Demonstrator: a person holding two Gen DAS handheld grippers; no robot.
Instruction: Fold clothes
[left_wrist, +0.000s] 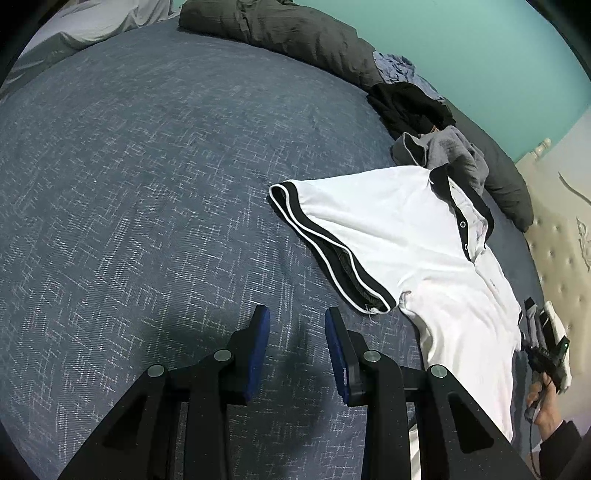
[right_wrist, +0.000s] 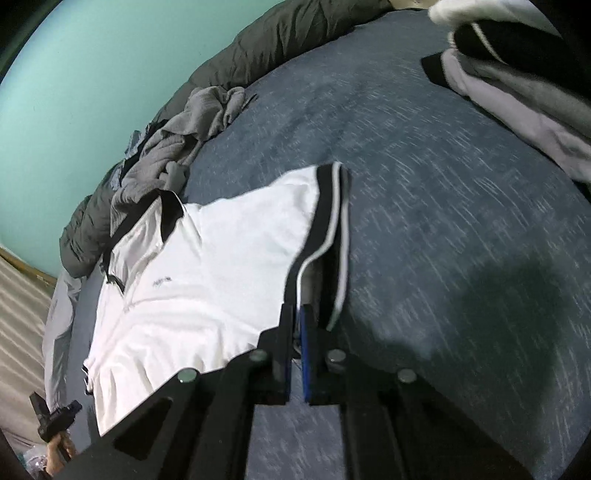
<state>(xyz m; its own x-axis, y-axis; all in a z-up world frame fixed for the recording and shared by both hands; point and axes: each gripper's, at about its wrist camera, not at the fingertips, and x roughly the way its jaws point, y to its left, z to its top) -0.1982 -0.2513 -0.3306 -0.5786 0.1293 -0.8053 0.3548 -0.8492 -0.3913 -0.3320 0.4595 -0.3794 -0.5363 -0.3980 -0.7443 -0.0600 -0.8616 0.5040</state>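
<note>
- The blue woven bedspread (left_wrist: 147, 184) fills the foreground, with a teal wall behind it.
- My left gripper (left_wrist: 297, 325) hangs released over bare spread, just beside one black-banded sleeve (left_wrist: 325, 240).
- My right gripper (right_wrist: 295, 325) is clenched to a slit at the other sleeve's underarm, seemingly on cloth.
- The white polo shirt (left_wrist: 399, 229) lies front up, collar away from me. I judge it light, limp and prone to sag, so I'd grip the firmer sleeve bands or shoulder seams.
- Beyond it lie a crumpled grey garment (left_wrist: 450, 151) and a dark duvet (left_wrist: 295, 33).

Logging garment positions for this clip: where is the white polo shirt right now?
The white polo shirt lies flat on the blue bedspread, collar beside a crumpled grey garment; the right gripper is shut on its sleeve edge.
</note>
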